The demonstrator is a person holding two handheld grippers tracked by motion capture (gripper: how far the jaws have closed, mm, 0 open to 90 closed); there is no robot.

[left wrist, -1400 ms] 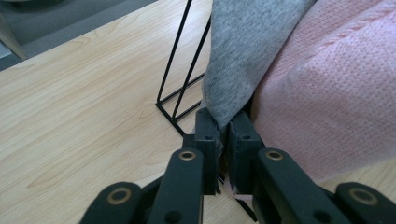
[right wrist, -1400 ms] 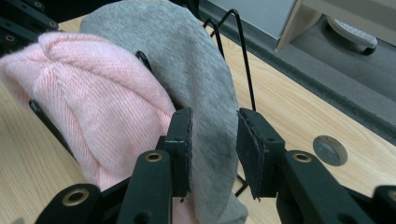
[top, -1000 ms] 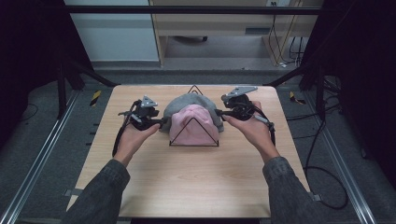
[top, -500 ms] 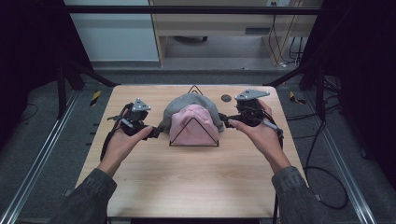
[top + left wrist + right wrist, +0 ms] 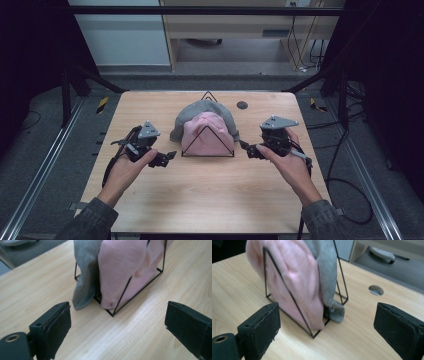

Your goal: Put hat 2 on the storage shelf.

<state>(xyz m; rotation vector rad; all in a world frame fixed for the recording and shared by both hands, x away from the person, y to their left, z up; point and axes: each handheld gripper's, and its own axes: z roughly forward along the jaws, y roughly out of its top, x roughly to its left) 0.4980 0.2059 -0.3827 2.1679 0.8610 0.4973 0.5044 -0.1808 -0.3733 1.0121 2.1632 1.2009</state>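
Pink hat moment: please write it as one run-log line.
pink hat: on wire stand | grey hat: behind | left gripper: open, empty | right gripper: open, empty

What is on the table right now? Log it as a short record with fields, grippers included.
surface: wooden table
rack: black wire frame, triangular, standing mid-table
pink hat: draped over the frame, front side
grey hat: behind the pink one, its edge resting on the table
left gripper: jaws just opened wide, nothing between them, left of the frame
right gripper: jaws just opened wide, nothing between them, right of the frame
contact: neither gripper touches the hats
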